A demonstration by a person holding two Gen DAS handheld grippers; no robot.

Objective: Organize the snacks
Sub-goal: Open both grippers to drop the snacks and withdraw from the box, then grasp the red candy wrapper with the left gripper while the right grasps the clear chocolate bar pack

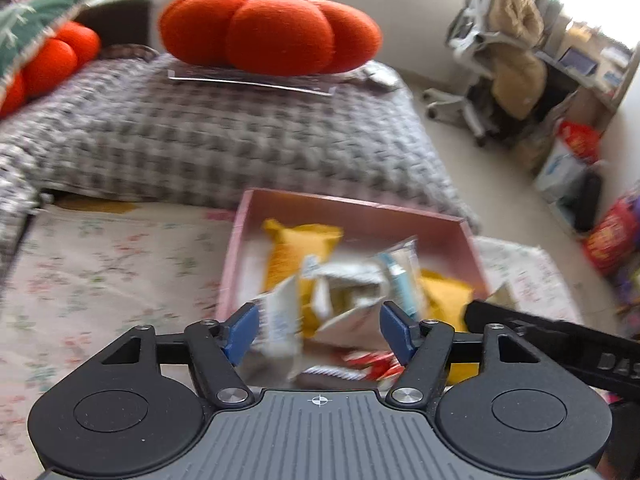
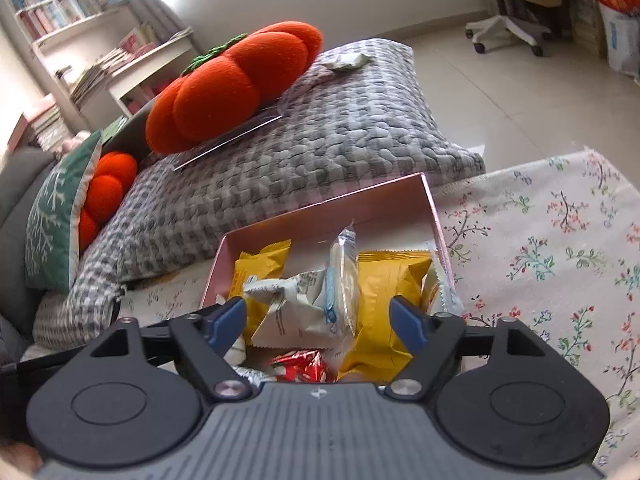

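Note:
A pink box (image 1: 352,206) (image 2: 320,210) sits on the floral cloth and holds several snack packets: yellow packets (image 1: 298,246) (image 2: 384,280), white packets (image 1: 348,284) (image 2: 292,300), a clear packet with blue print (image 2: 342,276) standing upright, and a red packet (image 1: 372,362) (image 2: 300,364) at the near edge. My left gripper (image 1: 318,330) is open, hovering above the near end of the box with nothing between its fingers. My right gripper (image 2: 318,320) is open too, above the box's near end. The right gripper's black body (image 1: 560,344) shows at the right of the left wrist view.
A grey quilted cushion (image 1: 224,136) (image 2: 304,128) lies behind the box, with an orange pumpkin pillow (image 1: 272,28) (image 2: 236,80) on a clear tray. A floral cloth (image 1: 100,264) (image 2: 560,248) covers the surface. An office chair (image 1: 500,64) and bags (image 1: 608,236) stand on the floor.

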